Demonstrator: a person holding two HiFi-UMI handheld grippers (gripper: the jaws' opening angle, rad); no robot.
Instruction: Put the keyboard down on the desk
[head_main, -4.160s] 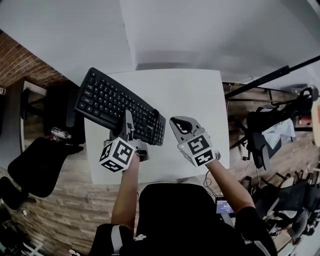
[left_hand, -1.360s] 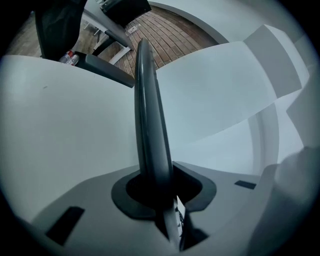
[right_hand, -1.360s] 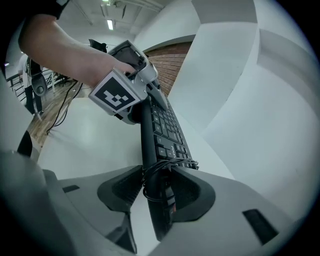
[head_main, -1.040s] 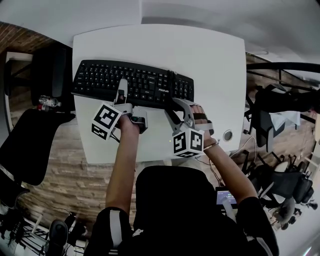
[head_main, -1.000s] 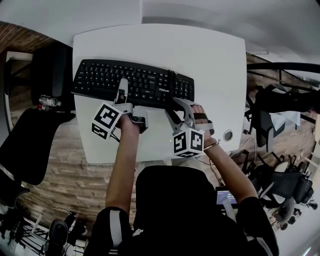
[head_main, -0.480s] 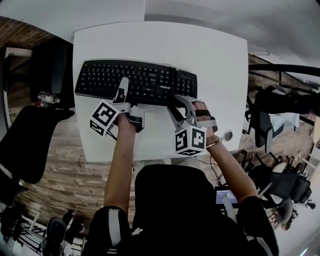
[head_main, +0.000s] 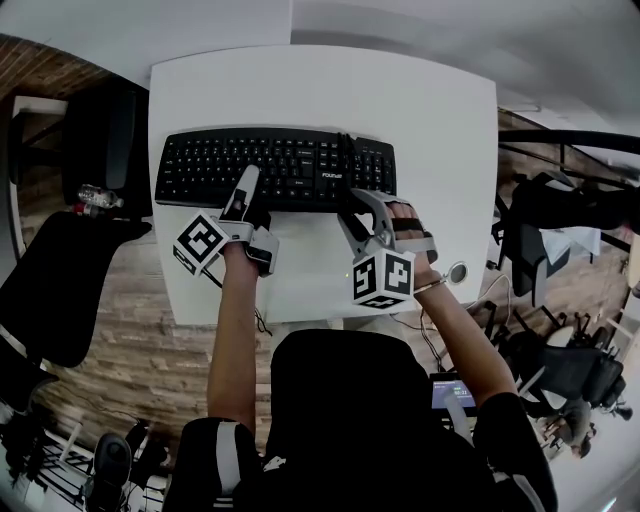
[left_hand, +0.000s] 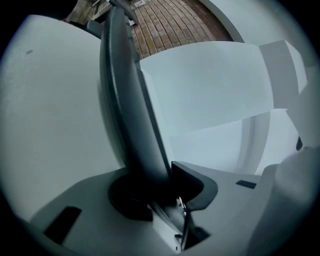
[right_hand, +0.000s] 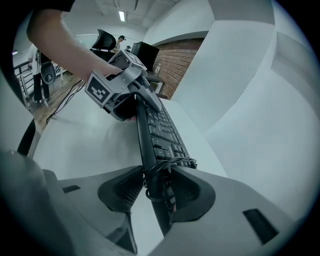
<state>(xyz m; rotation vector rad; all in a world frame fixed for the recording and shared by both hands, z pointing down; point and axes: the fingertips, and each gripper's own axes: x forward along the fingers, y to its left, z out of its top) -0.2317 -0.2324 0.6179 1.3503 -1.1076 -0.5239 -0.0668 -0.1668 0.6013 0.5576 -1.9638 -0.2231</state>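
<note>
A black keyboard (head_main: 275, 165) lies flat and square on the white desk (head_main: 320, 90), across its middle. My left gripper (head_main: 247, 185) is at the keyboard's front edge, left of centre. Its jaws are opening, and the pads still touch that edge (left_hand: 125, 110) on both sides. At the front edge further right, my right gripper (head_main: 352, 205) is shut on the keyboard (right_hand: 155, 130) and its coiled cable (right_hand: 160, 170). The right gripper view also shows the left gripper (right_hand: 149, 102) down the keyboard's edge.
A round cable hole (head_main: 457, 271) sits at the desk's front right corner. Left of the desk stand a black chair (head_main: 60, 290) and a shelf with a water bottle (head_main: 90, 200). More chairs (head_main: 560, 210) stand to the right.
The keyboard went from slanted at the desk's left to straight across its middle. Over the last second the left gripper's cube has swung left and toward me; the right gripper has barely moved.
</note>
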